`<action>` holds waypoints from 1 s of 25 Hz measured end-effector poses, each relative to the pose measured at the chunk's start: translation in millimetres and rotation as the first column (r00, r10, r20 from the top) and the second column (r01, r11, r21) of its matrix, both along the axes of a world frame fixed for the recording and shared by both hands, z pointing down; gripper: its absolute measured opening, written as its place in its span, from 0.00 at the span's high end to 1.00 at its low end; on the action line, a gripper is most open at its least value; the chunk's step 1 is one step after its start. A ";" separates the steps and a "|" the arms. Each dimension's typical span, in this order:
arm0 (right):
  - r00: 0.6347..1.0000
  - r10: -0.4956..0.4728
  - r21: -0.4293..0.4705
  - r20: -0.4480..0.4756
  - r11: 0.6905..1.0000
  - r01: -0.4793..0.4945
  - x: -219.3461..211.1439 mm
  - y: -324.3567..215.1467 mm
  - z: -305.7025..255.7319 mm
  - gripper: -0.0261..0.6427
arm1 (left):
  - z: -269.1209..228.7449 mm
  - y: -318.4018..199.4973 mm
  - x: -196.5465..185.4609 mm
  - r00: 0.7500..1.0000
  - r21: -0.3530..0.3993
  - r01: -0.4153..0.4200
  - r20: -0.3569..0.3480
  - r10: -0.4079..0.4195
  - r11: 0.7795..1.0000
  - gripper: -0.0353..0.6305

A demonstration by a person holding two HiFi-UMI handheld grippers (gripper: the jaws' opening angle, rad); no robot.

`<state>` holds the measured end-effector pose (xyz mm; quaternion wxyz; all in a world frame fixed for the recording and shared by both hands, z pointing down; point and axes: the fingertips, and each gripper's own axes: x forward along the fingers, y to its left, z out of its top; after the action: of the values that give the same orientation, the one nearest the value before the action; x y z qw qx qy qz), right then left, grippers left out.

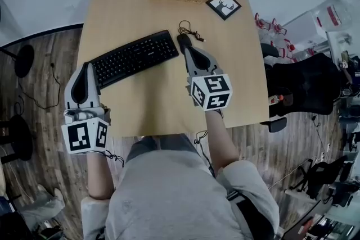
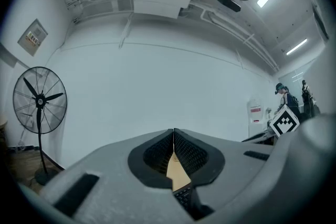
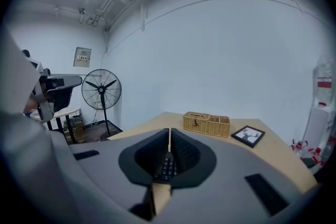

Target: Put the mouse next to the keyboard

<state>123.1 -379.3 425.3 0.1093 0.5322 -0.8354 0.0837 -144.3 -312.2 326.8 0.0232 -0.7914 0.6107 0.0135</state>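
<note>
Wooden table (image 1: 147,99), black keyboard (image 1: 135,56) mid-left. Left gripper (image 1: 87,69) near-left, jaws together, empty. Right gripper (image 1: 188,51) also closed on nothing. Mouse (image 1: 183,40) just right of keyboard, partly hidden: probably light, rigid, slick. Pinch across sides.

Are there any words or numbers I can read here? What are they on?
No text here can be read.
Keyboard: key letters too small.
Wall notice: too blurred.
Red-and-white sign: too blurred.
Marker cubes: black-and-white patterns only, no words.
Framed picture: a deer, no words.
</note>
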 end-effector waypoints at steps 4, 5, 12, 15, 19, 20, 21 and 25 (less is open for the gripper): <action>0.999 0.033 0.048 0.007 0.998 -0.033 1.9 21.3 -20.7 0.94 | -4.1 6.1 0.4 0.999 0.011 -0.035 0.001 0.035 0.999 0.93; 0.999 0.040 0.058 0.008 0.997 -0.041 2.4 25.7 -25.3 0.93 | -5.1 7.2 0.1 0.999 0.014 -0.042 0.001 0.042 0.999 0.93; 0.997 0.080 0.112 0.021 0.990 -0.081 3.3 53.1 -47.4 0.93 | -9.0 13.7 -0.1 0.997 0.026 -0.083 0.004 0.083 0.996 0.93; 0.995 0.096 0.132 0.023 0.986 -0.099 3.3 63.7 -55.1 0.93 | -10.6 17.5 1.1 0.995 0.030 -0.101 0.005 0.101 0.994 0.93; 0.993 0.110 0.167 0.033 0.979 -0.114 1.2 77.4 -69.5 0.93 | -13.9 22.9 1.3 0.993 0.036 -0.122 0.008 0.121 0.992 0.93; 0.993 0.113 0.179 0.036 0.977 -0.117 0.2 81.1 -73.6 0.93 | -14.7 24.6 1.1 0.992 0.038 -0.126 0.010 0.125 0.991 0.93; 0.993 0.115 0.191 0.038 0.974 -0.120 -0.7 84.7 -77.8 0.93 | -15.3 26.3 0.8 0.992 0.040 -0.129 0.011 0.129 0.991 0.93; 0.991 0.130 0.240 0.031 0.962 -0.134 -4.3 98.5 -92.0 0.93 | -16.7 32.3 -0.7 0.990 0.042 -0.137 0.016 0.137 0.990 0.93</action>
<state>118.8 -280.8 333.3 0.0319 0.5954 -0.8028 -0.0075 -145.0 -279.9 310.1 0.0430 -0.8309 0.5542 0.0232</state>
